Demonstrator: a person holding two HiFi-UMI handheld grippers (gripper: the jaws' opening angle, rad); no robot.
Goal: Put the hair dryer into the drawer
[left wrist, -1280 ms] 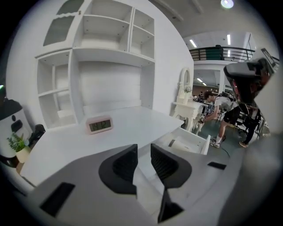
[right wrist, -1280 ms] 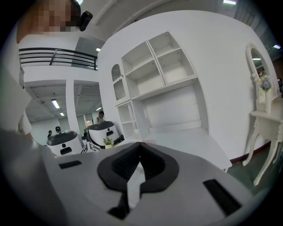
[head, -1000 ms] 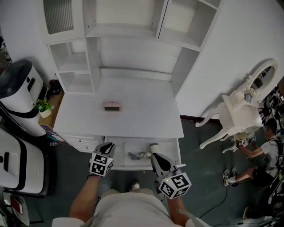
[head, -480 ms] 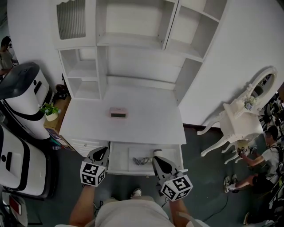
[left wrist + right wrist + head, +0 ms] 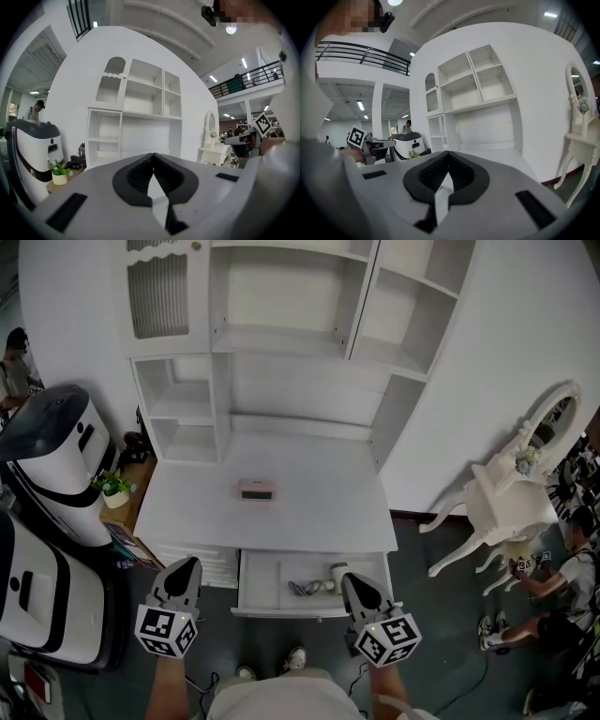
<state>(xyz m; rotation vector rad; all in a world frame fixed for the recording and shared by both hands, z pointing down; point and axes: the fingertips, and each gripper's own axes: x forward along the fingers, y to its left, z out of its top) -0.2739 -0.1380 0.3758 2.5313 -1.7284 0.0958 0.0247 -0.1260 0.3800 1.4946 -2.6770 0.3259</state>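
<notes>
- The white wooden bench (image 5: pixel 314 512) with tall open shelves behind it fills the middle of the head view.
- A white and black rounded machine (image 5: pixel 56 460) stands left of the bench, and a white carved chair (image 5: pixel 511 498) stands well apart on the right.
- The white drawer (image 5: pixel 265 579) under the bench top is pulled out.
- The left gripper (image 5: pixel 188 563) is in front of the bench, left of the drawer; its jaws are clenched on nothing.
- The right gripper (image 5: pixel 351 579) is at the drawer's right front corner; its jaws are also pressed together and empty.
- The pale hair dryer (image 5: pixel 335 573) lies inside the drawer, in the right half, with its grey cord beside it.
- A small pink box (image 5: pixel 255 489) lies on the bench top.
</notes>
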